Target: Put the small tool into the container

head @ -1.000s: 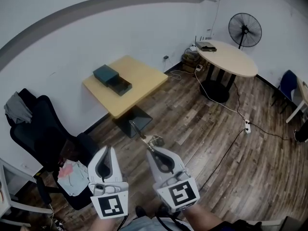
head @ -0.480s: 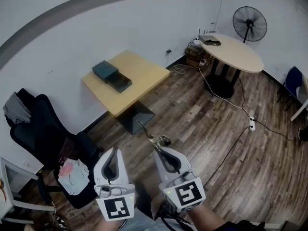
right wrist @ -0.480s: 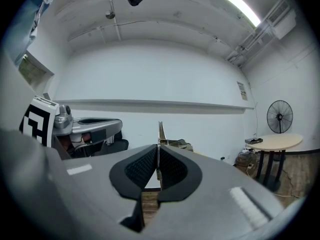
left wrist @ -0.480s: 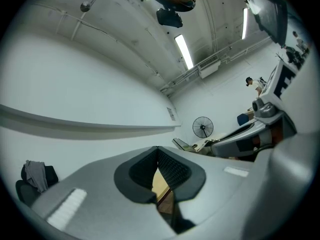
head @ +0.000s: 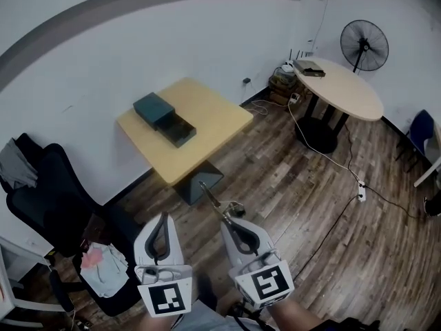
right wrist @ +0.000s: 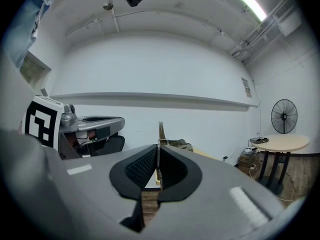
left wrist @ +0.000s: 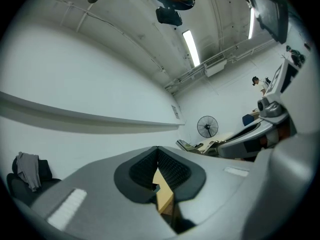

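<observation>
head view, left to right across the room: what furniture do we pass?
black office chair → square wooden table → round table → blue chair. The fan is left out because it overlaps the round table's span.

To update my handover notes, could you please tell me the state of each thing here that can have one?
Dark teal rectangular container: open, resting on the square wooden table.
Right gripper: shut on the thin pale tool.
That tool: held, sticking out past the jaws.
Left gripper: shut, empty.
</observation>
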### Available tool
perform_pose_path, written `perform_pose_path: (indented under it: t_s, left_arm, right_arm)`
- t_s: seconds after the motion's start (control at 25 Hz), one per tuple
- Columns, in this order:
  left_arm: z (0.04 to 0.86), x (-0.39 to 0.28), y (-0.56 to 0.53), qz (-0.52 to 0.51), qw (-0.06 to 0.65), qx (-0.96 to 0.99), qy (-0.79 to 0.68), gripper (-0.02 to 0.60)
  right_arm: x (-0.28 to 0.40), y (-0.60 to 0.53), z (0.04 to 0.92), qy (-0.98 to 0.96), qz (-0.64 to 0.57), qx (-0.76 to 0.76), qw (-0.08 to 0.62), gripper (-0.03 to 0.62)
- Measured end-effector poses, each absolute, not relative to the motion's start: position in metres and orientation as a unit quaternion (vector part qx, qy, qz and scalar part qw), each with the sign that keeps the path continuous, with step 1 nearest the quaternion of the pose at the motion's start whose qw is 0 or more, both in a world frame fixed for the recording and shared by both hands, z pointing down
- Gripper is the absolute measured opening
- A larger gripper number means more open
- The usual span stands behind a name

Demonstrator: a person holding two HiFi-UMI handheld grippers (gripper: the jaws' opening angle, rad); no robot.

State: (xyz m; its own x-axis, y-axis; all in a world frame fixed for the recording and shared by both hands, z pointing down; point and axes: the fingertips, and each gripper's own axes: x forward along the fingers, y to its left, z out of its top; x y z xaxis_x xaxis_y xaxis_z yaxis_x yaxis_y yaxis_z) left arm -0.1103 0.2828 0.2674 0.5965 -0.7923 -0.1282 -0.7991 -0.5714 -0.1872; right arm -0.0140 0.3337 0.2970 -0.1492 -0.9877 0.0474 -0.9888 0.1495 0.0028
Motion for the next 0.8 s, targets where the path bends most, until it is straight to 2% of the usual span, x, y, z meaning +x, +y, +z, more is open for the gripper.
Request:
perform_pose_path:
  t_s: [0.4,0.52,0.68,0.8]
  left_arm:
    - [0.257,-0.117,0.198,0.045,0.112,-0.891,0.437,0.012]
    - [0.257,-0.122,0.183,0.032,0.141,-0.893,0.426,0.012]
    - [0.261,-0.126,0.164,0.05,0.103,-0.893,0.435,0.012]
    - [0.266,-0.122,0.156,0.041,0.103,-0.897,0.427,0.012]
  right_arm:
    - [-0.017,0.249,0.289,-0.748,0.004,0.663,0.039,0.006]
    - [-0.024,0.233,0.286,-0.75,-0.003,0.66,0.039,0.006]
    - [-0.029,0.216,0.287,-0.751,0.0,0.659,0.042,0.006]
    - [-0.026,0.209,0.288,-0.747,0.004,0.664,0.043,0.006]
